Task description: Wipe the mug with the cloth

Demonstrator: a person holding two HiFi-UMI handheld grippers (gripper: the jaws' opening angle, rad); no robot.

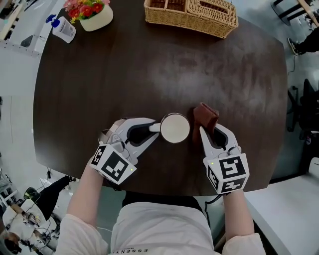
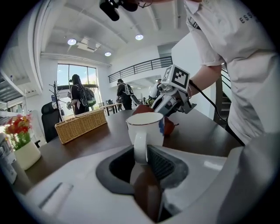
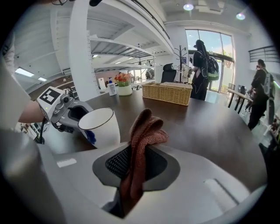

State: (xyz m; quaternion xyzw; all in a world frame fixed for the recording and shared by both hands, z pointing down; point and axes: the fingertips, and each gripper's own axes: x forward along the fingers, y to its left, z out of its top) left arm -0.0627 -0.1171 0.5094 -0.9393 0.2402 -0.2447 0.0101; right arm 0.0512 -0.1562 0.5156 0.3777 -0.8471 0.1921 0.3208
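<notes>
Left gripper (image 1: 149, 130) clamping mug (image 1: 175, 128) by handle (image 2: 140, 148); right gripper (image 1: 213, 133) pinching cloth (image 1: 206, 115). Advisable: pressing cloth flat against mug wall, left gripper bracing.

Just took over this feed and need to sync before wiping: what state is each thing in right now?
mug: upright, looks empty, handle toward the left gripper.
left gripper: shut on the mug's handle.
cloth: bunched up, close beside the mug; contact unclear.
right gripper: shut on the cloth.
wicker basket: upright at the far edge, apart from both grippers.
</notes>
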